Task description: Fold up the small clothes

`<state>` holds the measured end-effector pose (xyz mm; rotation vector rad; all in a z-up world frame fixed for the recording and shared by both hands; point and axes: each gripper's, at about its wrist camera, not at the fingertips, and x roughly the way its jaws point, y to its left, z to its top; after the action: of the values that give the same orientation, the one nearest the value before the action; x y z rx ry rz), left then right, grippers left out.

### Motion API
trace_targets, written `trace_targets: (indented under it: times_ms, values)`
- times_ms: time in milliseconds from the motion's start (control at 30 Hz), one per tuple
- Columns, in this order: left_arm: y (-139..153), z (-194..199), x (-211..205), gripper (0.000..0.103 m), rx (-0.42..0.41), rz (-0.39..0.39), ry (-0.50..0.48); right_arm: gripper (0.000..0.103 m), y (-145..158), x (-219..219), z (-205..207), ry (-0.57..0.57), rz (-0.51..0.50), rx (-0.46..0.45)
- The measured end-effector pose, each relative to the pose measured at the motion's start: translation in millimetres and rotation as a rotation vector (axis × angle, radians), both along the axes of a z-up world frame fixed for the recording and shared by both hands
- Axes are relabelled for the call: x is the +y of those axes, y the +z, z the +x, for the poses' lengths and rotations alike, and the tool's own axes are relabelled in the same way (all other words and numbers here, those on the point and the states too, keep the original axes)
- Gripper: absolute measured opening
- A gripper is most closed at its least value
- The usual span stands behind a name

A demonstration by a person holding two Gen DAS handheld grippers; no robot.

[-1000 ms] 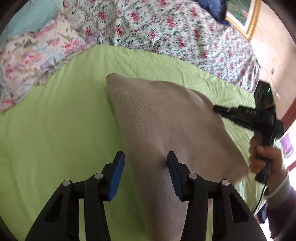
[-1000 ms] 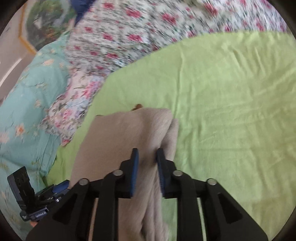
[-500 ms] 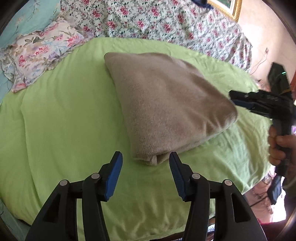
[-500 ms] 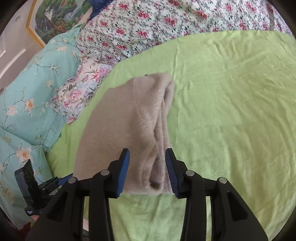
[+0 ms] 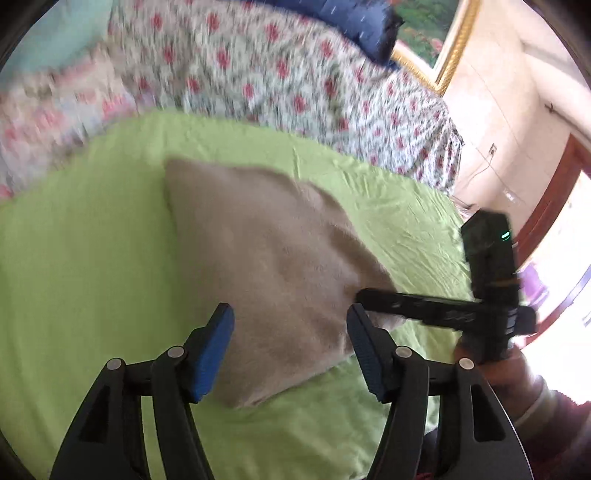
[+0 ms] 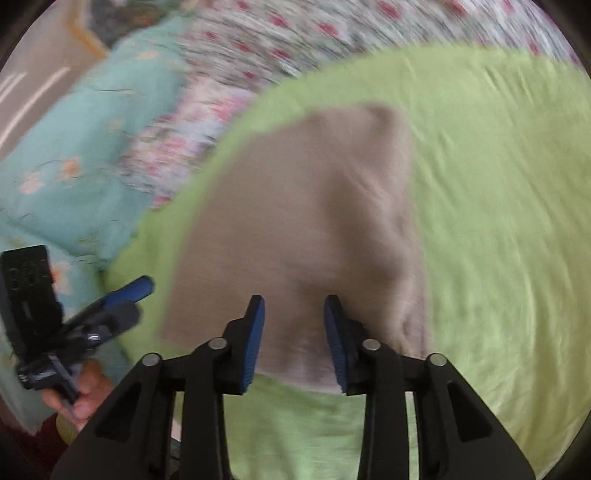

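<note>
A beige knit garment (image 5: 266,266) lies folded on the green sheet (image 5: 74,295). My left gripper (image 5: 290,314) hovers over its near left part, jaws wide and still opening, the cloth below them and no pad pressing on it. My right gripper (image 6: 294,302) sits over the near edge of the garment (image 6: 314,221), jaws apart and closing, with cloth between the pads but not visibly pinched. In the left wrist view the right gripper (image 5: 369,295) reaches the garment's right corner. The right wrist view shows the left gripper (image 6: 133,301) just off the garment's left edge. Both views are motion-blurred.
A floral quilt (image 5: 277,74) and a navy cushion (image 5: 351,22) lie beyond the sheet, with a teal pillow (image 6: 92,147) on the left. A gold picture frame (image 5: 443,48) hangs on the wall. Hands (image 5: 491,369) (image 6: 85,395) hold the gripper handles. Green sheet (image 6: 498,221) stretches right.
Both grippers drew back from the garment, leaving it lying folded, then moved in over its near edge again. The left jaws have spread wider. The right jaws stand wider than a second ago.
</note>
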<state>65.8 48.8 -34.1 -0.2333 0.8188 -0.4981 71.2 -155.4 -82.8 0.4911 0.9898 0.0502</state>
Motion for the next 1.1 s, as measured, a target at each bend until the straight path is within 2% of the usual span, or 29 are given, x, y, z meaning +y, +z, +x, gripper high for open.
trace_targets:
  times_ms: [33, 67, 133, 200, 233, 333, 500, 700, 833, 967, 1033, 1100]
  values:
    - [-11, 4, -2, 0.059, 0.041, -0.039, -0.04, 0.0, -8, -11, -2, -0.027, 0.003, 0.019]
    - [-23, 6, -5, 0.057, 0.079, -0.047, -0.055, 0.0, -14, -21, -4, -0.048, 0.035, 0.018]
    - [-44, 8, -8, 0.05, 0.137, -0.012, -0.059, 0.0, -18, -30, -6, -0.057, 0.076, 0.012]
    - [-59, 2, -5, 0.038, 0.142, -0.001, -0.037, 0.0, -17, -24, -7, -0.048, 0.041, 0.008]
    - [-60, -1, -1, 0.038, 0.135, -0.023, -0.034, 0.0, -16, -20, -6, -0.039, 0.01, 0.006]
    - [-59, -2, 2, 0.039, 0.15, -0.043, -0.019, 0.0, -14, -16, -5, -0.04, -0.015, 0.003]
    - [-56, -12, -11, 0.039, 0.114, 0.069, -0.026, 0.0, -11, -14, -10, -0.032, -0.037, 0.004]
    - [-56, -13, -7, 0.038, 0.112, 0.086, -0.022, 0.0, -9, -9, -23, -0.022, -0.073, 0.012]
    - [-53, -15, -10, 0.039, 0.114, 0.125, -0.025, 0.0, -1, -9, -29, -0.032, -0.094, 0.034]
    - [-31, -20, -5, 0.041, 0.08, 0.138, -0.002, 0.002, 32, -9, -26, -0.049, -0.125, -0.052]
    - [-14, -14, -3, 0.048, 0.033, 0.145, 0.015, 0.003, 51, -13, -13, -0.063, -0.119, -0.111]
    - [-5, 0, 0, 0.049, 0.017, 0.129, 0.035, 0.003, 61, -16, 8, -0.064, -0.127, -0.137]
